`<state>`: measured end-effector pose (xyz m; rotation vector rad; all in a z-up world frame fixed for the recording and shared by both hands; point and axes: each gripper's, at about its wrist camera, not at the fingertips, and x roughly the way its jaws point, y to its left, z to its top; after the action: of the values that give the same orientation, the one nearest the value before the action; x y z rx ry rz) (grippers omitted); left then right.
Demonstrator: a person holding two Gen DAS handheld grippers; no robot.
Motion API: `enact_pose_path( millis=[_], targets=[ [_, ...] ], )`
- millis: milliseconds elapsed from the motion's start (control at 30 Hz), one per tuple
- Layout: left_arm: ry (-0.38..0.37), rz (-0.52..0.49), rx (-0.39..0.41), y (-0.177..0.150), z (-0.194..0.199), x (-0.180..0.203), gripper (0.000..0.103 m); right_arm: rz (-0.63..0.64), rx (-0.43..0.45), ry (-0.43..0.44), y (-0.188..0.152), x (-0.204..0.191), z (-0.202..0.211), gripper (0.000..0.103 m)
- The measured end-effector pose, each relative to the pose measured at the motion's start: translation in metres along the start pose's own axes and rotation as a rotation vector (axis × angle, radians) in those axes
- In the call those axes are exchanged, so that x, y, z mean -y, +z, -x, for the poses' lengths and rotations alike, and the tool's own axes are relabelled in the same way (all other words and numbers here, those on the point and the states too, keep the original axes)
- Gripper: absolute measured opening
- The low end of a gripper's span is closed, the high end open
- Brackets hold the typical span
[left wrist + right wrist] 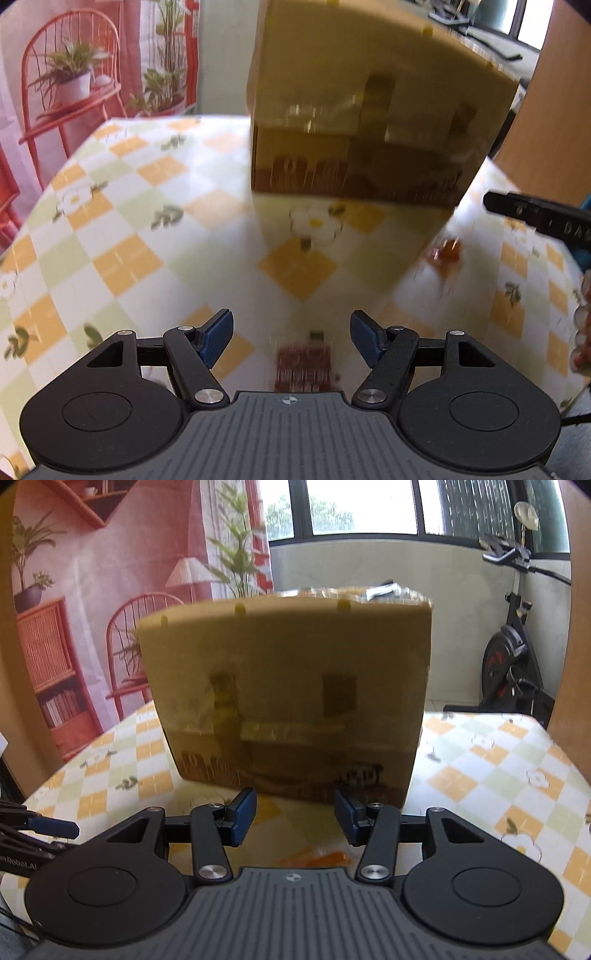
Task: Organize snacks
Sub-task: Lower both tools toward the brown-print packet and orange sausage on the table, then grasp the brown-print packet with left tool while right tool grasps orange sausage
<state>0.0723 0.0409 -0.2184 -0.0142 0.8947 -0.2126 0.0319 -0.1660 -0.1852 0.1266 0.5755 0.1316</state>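
Note:
A tall yellow translucent box (369, 110) stands on the checked tablecloth (122, 206), with dim shapes of packets showing through its wall. In the right wrist view the box (288, 694) fills the middle, and shiny wrappers (354, 590) poke above its rim. My left gripper (291, 338) is open above the cloth, short of the box. A dark red snack packet (303, 365) lies on the table below the gap between its fingers. A small orange-red snack (445, 253) lies to the right, near the box's corner. My right gripper (295, 819) is open with nothing between its pads, close to the box's front.
The right gripper's black finger (535, 214) reaches in from the right edge of the left wrist view. The left gripper (48, 827) shows at the left edge of the right wrist view. An exercise bike (509, 657) stands beyond the table, and a printed backdrop (92, 609) hangs behind it.

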Motion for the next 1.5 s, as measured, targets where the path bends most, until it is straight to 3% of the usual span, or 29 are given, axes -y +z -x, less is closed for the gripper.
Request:
enact_pose_path(
  millis=[367,433,467,500,600,1133,1400,1500],
  targets=[
    [0.002,-0.035,-0.068,-0.022,-0.011,0.01,0.071,-0.028,-0.075,-0.015,-0.025,0.011,-0.013,0.05],
    [0.031,-0.061,-0.065,-0.023,-0.012,0.014,0.064,-0.032,-0.088,-0.016,-0.028,0.012,-0.016,0.05],
    [0.049,-0.07,-0.059,-0.022,-0.012,0.015,0.051,-0.034,-0.095,-0.017,-0.03,0.013,-0.017,0.05],
    [0.057,-0.074,-0.052,-0.022,-0.012,0.015,0.046,-0.036,-0.101,-0.018,-0.031,0.014,-0.018,0.05],
    [0.028,-0.037,-0.045,-0.018,-0.014,0.007,0.044,-0.046,-0.12,-0.018,-0.034,0.017,-0.023,0.05],
    [-0.003,0.014,-0.012,0.011,-0.042,0.0,0.044,-0.174,-0.222,-0.004,-0.035,0.037,-0.06,0.05],
    [-0.022,0.029,0.01,0.013,-0.045,-0.004,0.044,-0.122,-0.234,-0.025,-0.033,0.032,-0.077,0.049],
    [-0.021,0.029,0.011,0.013,-0.045,-0.004,0.043,-0.055,-0.227,-0.047,-0.035,0.025,-0.079,0.043]
  ],
)
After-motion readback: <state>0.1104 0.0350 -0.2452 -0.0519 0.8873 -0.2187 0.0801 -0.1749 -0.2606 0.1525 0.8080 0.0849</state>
